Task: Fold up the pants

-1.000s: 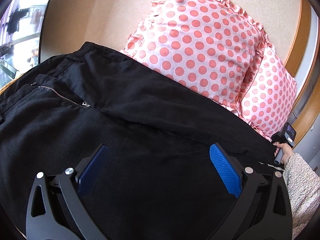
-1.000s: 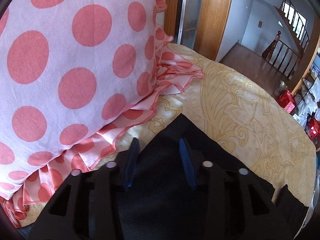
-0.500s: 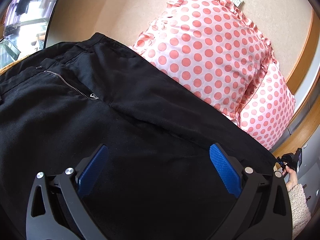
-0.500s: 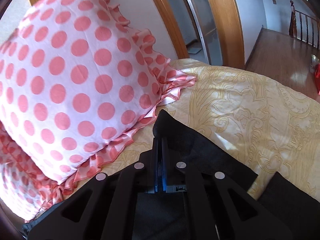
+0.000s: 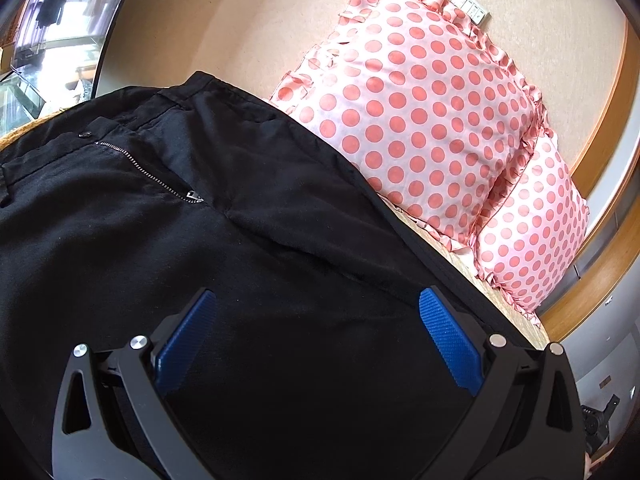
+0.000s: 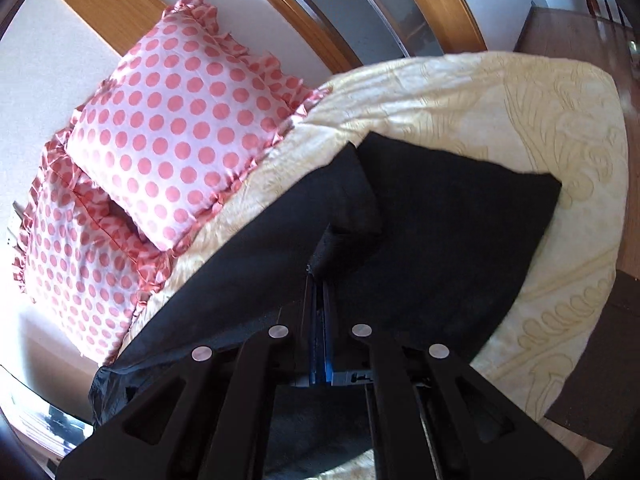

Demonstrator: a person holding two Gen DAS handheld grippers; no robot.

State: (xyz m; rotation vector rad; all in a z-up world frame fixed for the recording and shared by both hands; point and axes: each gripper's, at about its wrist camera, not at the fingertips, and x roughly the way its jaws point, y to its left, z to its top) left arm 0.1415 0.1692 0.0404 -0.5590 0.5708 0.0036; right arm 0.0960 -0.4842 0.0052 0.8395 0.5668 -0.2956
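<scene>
the step in hand looks like the first fold: one leg end is caught and being carried back over the garment. in the right wrist view the right tool (image 6: pixel 318 280) has its blue pads pressed together on a pinch of black cloth, a hem corner of the pants (image 6: pixel 440 216), which stands up in a small peak just above the pads at the centre of the frame. its jaws have just been closing, with that cloth between them. in the left wrist view the left tool (image 5: pixel 316 336) stands wide open at the bottom of the frame, holding nothing, over the thigh area of the pants (image 5: pixel 240 240).

the pants lie spread on the bed (image 6: pixel 500 92), beside the polka-dot pillows (image 5: pixel 420 120). in the left view the waistband, button and zipper (image 5: pixel 152 176) sit at the upper left, and the legs run toward the lower right, so the long axis goes diagonally from upper left to lower right.

the next move, i judge, calls for bringing the held hem toward the waistband while keeping the cloth from bunching, with the left tool likely pinning or gripping the middle.
</scene>
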